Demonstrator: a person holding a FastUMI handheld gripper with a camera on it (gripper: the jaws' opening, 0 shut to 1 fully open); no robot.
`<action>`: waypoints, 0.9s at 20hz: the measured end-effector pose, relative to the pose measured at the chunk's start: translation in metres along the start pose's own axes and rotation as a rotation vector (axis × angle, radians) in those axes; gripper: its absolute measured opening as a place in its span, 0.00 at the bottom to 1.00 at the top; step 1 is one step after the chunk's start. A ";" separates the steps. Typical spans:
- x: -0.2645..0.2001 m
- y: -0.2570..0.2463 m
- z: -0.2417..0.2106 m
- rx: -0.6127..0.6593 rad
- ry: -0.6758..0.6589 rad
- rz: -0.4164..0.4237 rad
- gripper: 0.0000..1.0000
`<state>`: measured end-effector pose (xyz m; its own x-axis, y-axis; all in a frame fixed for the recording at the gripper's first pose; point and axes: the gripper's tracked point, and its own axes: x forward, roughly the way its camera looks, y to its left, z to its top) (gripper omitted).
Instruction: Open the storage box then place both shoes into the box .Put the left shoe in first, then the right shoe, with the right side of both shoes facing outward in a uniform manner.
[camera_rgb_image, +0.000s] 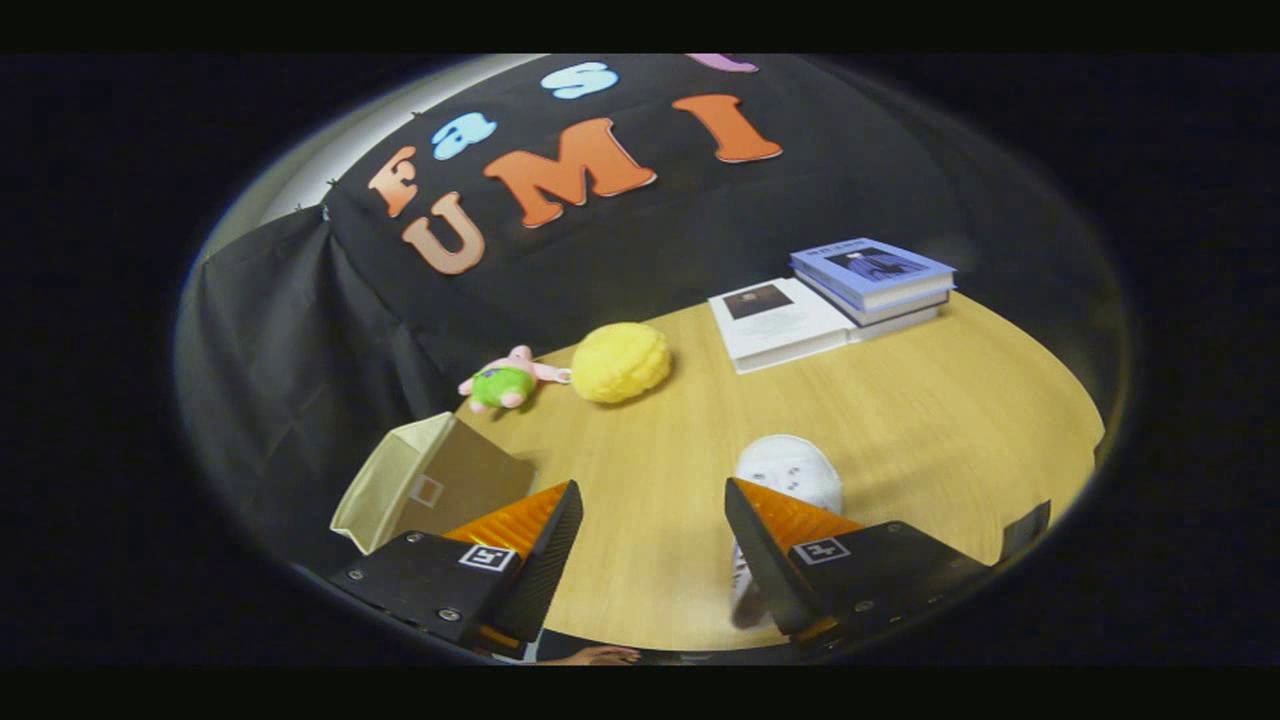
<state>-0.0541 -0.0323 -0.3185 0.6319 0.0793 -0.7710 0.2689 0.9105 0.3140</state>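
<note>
The gripper (653, 545) hangs over the table (930, 420), fingers spread wide, holding nothing. A beige box (425, 490) sits behind the left finger; a white shoe (790, 470), partly hidden, probably lies behind the right. Beyond: plush toy (505, 381), yellow ball (620, 362), books (835, 300).

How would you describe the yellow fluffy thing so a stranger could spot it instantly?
On the round wooden table, look well beyond the open gripper, toward the black cloth wall. There a fuzzy yellow ball-shaped plush lies beside a small pink and green plush toy; it is the larger, plain one.
</note>
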 end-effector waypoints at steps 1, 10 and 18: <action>0.003 -0.018 -0.008 0.007 0.022 -0.038 0.85; 0.014 -0.078 -0.070 0.029 0.179 -0.139 0.84; 0.015 -0.076 -0.073 0.064 0.210 -0.096 0.68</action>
<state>-0.1181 -0.0705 -0.3939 0.4379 0.0828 -0.8952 0.3702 0.8908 0.2635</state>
